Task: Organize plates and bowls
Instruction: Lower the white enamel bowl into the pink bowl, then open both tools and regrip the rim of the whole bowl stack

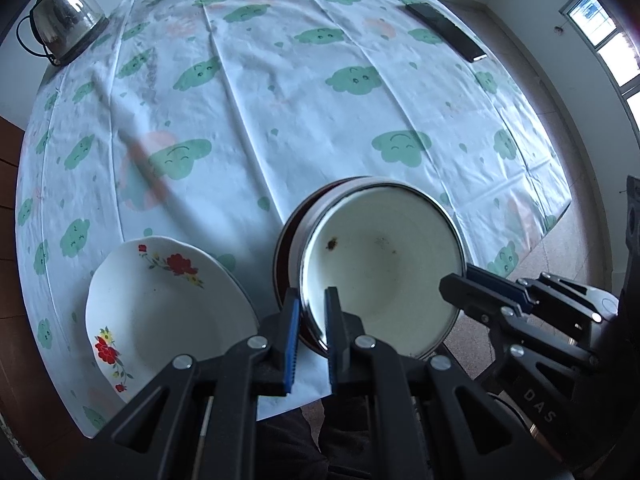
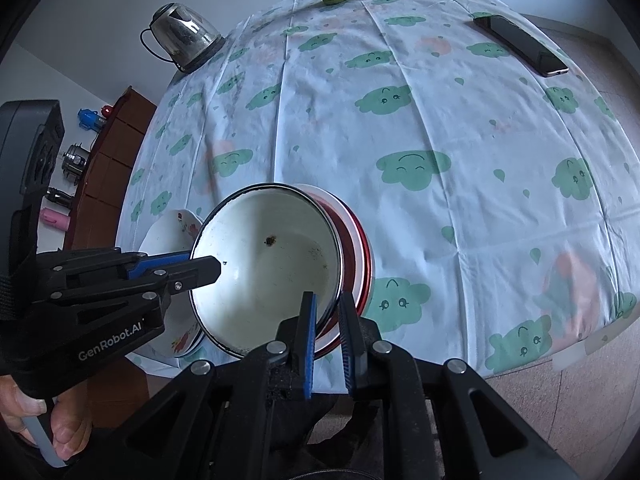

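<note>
White bowl [image 1: 384,268] sits in red-rimmed plate [image 2: 356,248] at counter [image 1: 280,100] near edge. Left hand-held gripper [image 1: 312,320] clamped on bowl rim, 9 o'clock; right hand-held gripper [image 2: 328,312] clamped at 3 o'clock. Floral plate [image 1: 160,304] beside, 9 o'clock.

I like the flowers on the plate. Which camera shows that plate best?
The left wrist view: the plate lies almost whole there, with red flowers at its far and near rim. In the right wrist view, the plate is mostly hidden behind the bowl and the left gripper.
</note>
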`<control>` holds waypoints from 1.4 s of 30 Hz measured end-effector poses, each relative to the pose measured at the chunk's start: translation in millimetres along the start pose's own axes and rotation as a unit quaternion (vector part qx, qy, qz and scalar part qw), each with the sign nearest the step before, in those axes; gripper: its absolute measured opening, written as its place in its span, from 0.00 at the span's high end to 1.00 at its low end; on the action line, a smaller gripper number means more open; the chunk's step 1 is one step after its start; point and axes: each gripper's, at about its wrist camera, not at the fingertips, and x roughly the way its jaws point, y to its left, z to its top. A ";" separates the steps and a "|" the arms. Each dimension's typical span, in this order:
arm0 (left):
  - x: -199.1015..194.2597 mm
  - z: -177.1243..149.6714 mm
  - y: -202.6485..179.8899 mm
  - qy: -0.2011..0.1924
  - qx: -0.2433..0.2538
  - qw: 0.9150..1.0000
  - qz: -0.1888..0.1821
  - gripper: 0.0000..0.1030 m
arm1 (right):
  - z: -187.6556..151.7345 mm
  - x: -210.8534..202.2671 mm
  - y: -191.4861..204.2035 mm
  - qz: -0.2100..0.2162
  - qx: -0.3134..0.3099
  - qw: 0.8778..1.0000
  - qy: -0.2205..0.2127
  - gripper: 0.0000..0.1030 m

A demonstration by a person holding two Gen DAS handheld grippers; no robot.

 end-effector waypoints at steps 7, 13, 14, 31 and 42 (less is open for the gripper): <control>4.9 0.1 2.6 0.006 -0.004 1.000 -0.002 0.92 | -0.9 2.3 0.0 0.000 0.003 1.000 -0.001 0.86; 7.5 0.5 3.2 0.009 -0.006 1.000 -0.004 0.92 | -0.6 5.6 -0.3 -0.001 0.004 1.000 0.003 0.86; 7.3 0.9 3.1 0.008 -0.005 1.000 -0.003 0.92 | -0.6 6.6 -0.6 -0.001 0.004 1.000 0.004 0.86; 10.9 -0.4 2.0 -0.002 0.009 1.000 0.002 0.92 | -1.2 4.4 7.2 -0.025 -0.017 0.999 -0.017 0.86; 11.1 -1.6 0.5 -0.007 0.012 1.000 -0.004 0.91 | -0.7 4.0 5.2 -0.035 -0.019 0.999 -0.027 0.86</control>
